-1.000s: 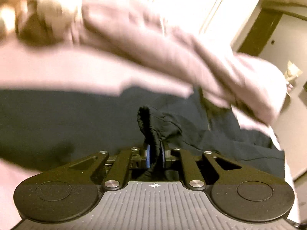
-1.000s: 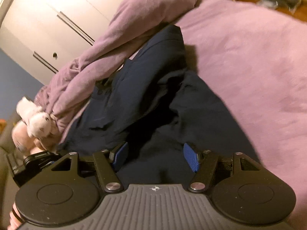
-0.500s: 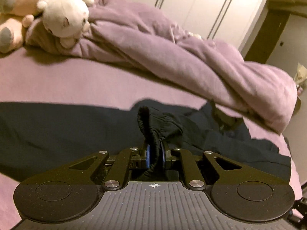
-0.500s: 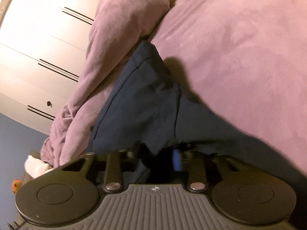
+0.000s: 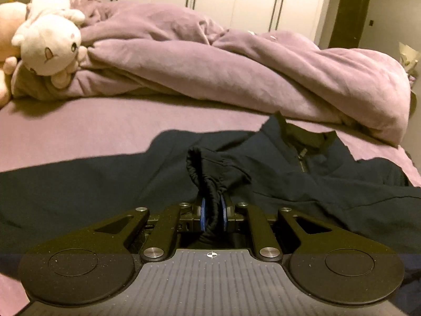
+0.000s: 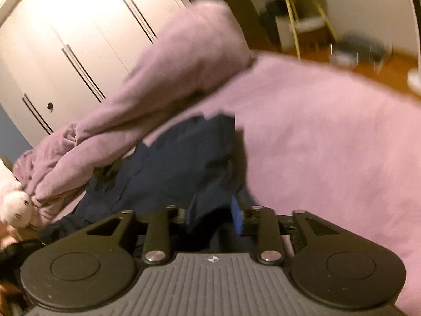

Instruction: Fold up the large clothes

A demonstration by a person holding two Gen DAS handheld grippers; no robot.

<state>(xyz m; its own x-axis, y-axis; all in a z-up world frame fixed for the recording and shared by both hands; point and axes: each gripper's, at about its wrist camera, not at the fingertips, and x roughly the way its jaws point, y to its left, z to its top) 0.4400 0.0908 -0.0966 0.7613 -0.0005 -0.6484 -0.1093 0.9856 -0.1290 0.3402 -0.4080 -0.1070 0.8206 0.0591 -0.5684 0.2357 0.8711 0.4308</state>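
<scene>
Both our grippers pinch the dark navy garment (image 5: 302, 184) spread on the near purple bed (image 5: 79, 131): left gripper (image 5: 211, 210) clamps its cuff; right gripper (image 6: 213, 214), jaws just reopening slightly, grips a fold.

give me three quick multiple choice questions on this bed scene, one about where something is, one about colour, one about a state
1. Where is the white plush toy?
A. on the bunched duvet's left end
B. on the dark garment
C. on the floor

2. What colour is the garment being folded?
A. red
B. dark navy
C. white

3. What is the left hand-held gripper doing?
A. wide open over bare sheet
B. shut on a bunched cuff
C. holding the toy

Answers: 1 A, it leans on the purple duvet at far left. 2 B, the cloth looks dark blue against the purple sheet. 3 B, both blue pads pinch the gathered cuff.
</scene>
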